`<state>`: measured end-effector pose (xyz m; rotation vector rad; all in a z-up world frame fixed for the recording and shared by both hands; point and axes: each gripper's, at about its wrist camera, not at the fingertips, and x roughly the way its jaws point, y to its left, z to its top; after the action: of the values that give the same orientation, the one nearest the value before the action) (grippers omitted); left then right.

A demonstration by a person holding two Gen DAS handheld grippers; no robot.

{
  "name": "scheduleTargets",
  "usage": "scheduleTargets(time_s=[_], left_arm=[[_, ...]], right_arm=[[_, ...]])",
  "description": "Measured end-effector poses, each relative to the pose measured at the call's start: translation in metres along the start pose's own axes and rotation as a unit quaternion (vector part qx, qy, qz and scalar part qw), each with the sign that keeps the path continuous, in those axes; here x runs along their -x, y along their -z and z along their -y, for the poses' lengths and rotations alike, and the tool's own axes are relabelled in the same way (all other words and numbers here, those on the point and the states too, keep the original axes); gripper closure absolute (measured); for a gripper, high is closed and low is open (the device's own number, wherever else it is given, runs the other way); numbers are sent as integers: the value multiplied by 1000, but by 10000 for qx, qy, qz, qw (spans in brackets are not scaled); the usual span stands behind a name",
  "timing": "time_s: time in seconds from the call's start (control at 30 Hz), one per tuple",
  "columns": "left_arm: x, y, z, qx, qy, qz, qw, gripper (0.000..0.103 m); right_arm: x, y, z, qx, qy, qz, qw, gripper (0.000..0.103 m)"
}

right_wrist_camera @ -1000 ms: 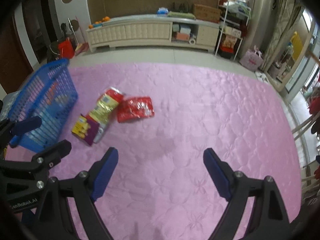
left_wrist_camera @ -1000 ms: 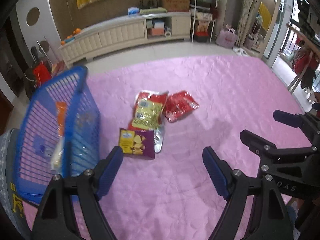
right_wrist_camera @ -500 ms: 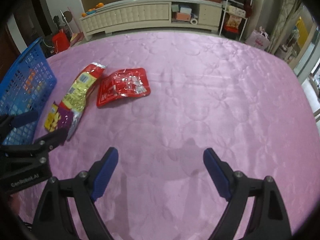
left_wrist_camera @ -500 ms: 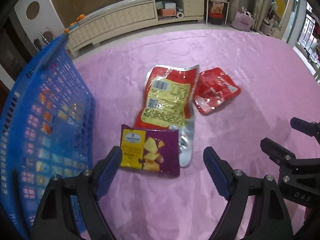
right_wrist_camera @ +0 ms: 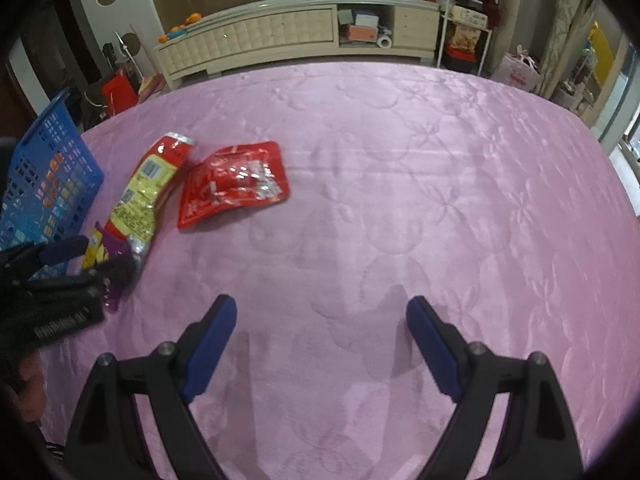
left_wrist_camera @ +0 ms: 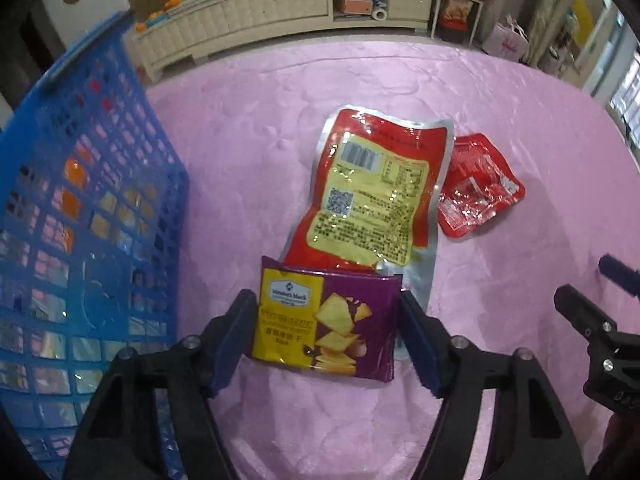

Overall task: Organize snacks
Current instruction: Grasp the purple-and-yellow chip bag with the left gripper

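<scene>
The left gripper (left_wrist_camera: 326, 338), black with blue pads, straddles a small purple and yellow crisp packet (left_wrist_camera: 326, 320) that lies flat on the pink quilted bed cover (left_wrist_camera: 248, 128). Its blue fingers (left_wrist_camera: 236, 336) stand just beside the packet's two side edges; whether they already press on it cannot be told, and the packet lies flat on the cover.

The far edge of the packet overlaps the lower end of a larger red and yellow foil pouch (left_wrist_camera: 372, 196), which lies label side up with a barcode near its top. A small red glossy sachet (left_wrist_camera: 476, 192) lies touching the pouch's right edge.

A blue plastic lattice basket (left_wrist_camera: 80, 216) stands to the left of the packets, near them, with orange and silvery wrappers visible through its wall.

The right gripper (right_wrist_camera: 320, 344) hovers released over a bare part of the pink cover, its fingers spread wide with nothing between them, well apart from the snacks. A long cream cabinet (right_wrist_camera: 280, 32) stands beyond the bed.
</scene>
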<state>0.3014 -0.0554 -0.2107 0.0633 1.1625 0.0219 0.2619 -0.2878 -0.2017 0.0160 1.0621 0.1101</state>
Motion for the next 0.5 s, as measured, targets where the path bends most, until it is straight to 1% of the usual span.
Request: scheduleTargets(time_s=[0.07, 0.1, 0.13, 0.27, 0.33, 0.43, 0.5], left_arm=[[3, 3, 2, -68, -70, 28, 9999, 41], [5, 4, 3, -82, -93, 40, 9999, 46], [8, 4, 3, -95, -97, 71, 9999, 47], [20, 9, 4, -15, 147, 281, 9995, 48], [26, 5, 5, 17, 183, 396, 9990, 48], [31, 0, 5, 83, 215, 542, 9983, 48], [31, -4, 3, 120, 264, 558, 9980, 48]], right_arm=[[0, -1, 4, -24, 18, -41, 10000, 13], [-1, -3, 6, -27, -27, -62, 10000, 13], [-1, -5, 7, -7, -111, -74, 9999, 13], [-2, -17, 3, 284, -521, -75, 9982, 13], [-3, -24, 1, 368, -638, -74, 9973, 13], [-8, -36, -10, 821, -651, -66, 9945, 13], [-13, -40, -18, 1225, -484, -57, 9913, 13]])
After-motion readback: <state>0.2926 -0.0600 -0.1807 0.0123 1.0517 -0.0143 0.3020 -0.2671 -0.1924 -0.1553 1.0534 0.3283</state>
